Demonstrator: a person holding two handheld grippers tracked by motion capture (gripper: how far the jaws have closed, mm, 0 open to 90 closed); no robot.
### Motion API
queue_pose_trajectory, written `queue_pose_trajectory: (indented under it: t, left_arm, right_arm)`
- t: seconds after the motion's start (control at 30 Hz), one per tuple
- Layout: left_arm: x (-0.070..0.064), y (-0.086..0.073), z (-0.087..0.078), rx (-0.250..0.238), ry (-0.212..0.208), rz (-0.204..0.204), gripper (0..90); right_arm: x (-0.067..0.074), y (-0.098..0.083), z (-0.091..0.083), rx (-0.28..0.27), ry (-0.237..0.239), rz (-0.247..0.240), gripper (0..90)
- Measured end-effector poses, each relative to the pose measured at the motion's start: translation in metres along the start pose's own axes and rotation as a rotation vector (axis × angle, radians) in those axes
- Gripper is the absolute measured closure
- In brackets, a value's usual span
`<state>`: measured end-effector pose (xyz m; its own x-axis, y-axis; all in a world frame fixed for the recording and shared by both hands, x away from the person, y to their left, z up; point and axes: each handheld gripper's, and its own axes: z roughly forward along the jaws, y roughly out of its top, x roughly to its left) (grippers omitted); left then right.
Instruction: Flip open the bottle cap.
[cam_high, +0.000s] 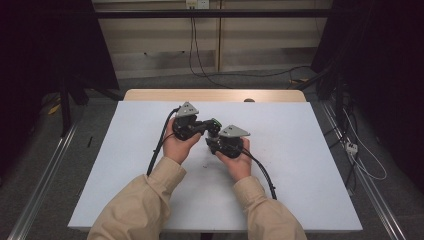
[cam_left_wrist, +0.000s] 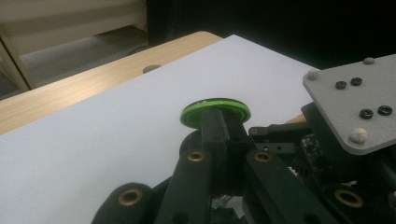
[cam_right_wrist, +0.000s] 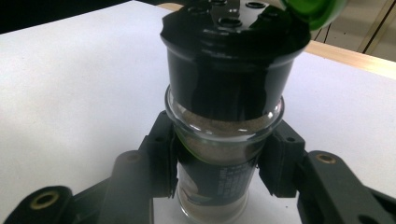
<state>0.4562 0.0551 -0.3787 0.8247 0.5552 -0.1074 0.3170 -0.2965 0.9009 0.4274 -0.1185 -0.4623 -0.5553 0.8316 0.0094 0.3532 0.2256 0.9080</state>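
A glass spice jar (cam_right_wrist: 219, 154) of brown powder, with a black shaker top (cam_right_wrist: 229, 60), stands between the jaws of my right gripper (cam_right_wrist: 218, 161), which is shut on its sides. Its green flip lid (cam_right_wrist: 310, 9) hangs open at the top right. In the left gripper view my left gripper (cam_left_wrist: 219, 122) is shut on the rim of that green lid (cam_left_wrist: 198, 112), with the jaws pressed together. In the high view the left gripper (cam_high: 209, 125) and the right gripper (cam_high: 216, 140) meet at the jar (cam_high: 214, 131) over the middle of the table.
A white sheet (cam_high: 300, 165) covers the table, and a wooden strip (cam_high: 215, 95) shows along the far edge. Black cables (cam_high: 159, 147) trail back from both grippers. Dark curtains stand on both sides, and loose cords (cam_high: 365, 160) lie on the floor to the right.
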Motion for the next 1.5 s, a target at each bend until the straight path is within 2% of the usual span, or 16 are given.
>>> queue_pose_trajectory:
  t: [1.5]
  left_arm:
    - [0.0007,0.0064,0.0051,0.003,-0.001,0.004,90.0]
  right_arm:
    - [0.0005,0.0000,0.0001,0.002,-0.001,-0.003,53.5]
